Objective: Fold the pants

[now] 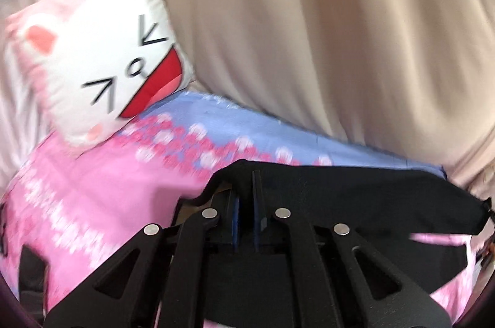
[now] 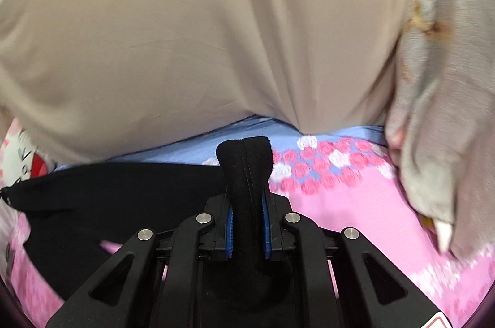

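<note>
left gripper (image 1: pixel 246 204): clamped on black pants (image 1: pixel 355 204) edge | right gripper (image 2: pixel 247 222): clamped on bunched stitched fabric of pants (image 2: pixel 123 192) | pants: stretched between grippers over pink floral bedsheet (image 2: pixel 355 213) | cat-face pillow (image 1: pixel 102 65) behind left

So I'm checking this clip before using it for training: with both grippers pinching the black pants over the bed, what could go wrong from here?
1. The right gripper pinches only a narrow bunched seam of the black pants, so it could slip out.
2. The left gripper grips thin cloth near an edge; pulling apart might tug it free.
3. The beige curtain and cat pillow sit close behind, and a forward swing could snag them.
</note>
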Demonstrator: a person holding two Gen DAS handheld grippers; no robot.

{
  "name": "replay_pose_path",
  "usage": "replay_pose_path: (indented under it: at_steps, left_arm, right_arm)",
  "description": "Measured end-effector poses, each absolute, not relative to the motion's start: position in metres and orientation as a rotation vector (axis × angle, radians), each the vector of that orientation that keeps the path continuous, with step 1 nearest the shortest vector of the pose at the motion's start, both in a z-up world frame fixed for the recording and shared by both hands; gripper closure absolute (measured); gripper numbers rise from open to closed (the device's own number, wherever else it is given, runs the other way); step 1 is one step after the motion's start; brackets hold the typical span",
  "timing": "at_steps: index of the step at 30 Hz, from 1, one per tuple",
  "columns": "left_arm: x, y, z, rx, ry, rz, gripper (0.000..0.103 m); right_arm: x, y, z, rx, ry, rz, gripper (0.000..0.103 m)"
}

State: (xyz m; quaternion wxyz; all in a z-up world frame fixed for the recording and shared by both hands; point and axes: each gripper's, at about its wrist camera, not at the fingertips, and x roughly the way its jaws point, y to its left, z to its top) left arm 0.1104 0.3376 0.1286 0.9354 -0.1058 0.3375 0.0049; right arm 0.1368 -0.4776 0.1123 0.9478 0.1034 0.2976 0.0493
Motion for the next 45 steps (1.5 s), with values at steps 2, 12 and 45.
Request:
replay_pose_path:
  at_steps: [2, 12, 45]
  left_arm:
    - [0.083, 0.341, 0.115, -0.215, 0.718, 0.035, 0.095]
    - [0.06, 0.375, -0.011, -0.337, 0.927, 0.195, 0.068]
    - [0.064, 0.317, 0.073, -0.585, 0.856, -0.21, 0.094]
  right_arm:
    - [0.104, -0.483, 0.096, 0.185, 0.615, 0.097, 0.091]
    - [0.033, -0.503, -0.018, 0.261, 0.82, 0.078, 0.086]
    - [-0.029, -0.418, 0.027, 0.308, 0.636, 0.159, 0.045]
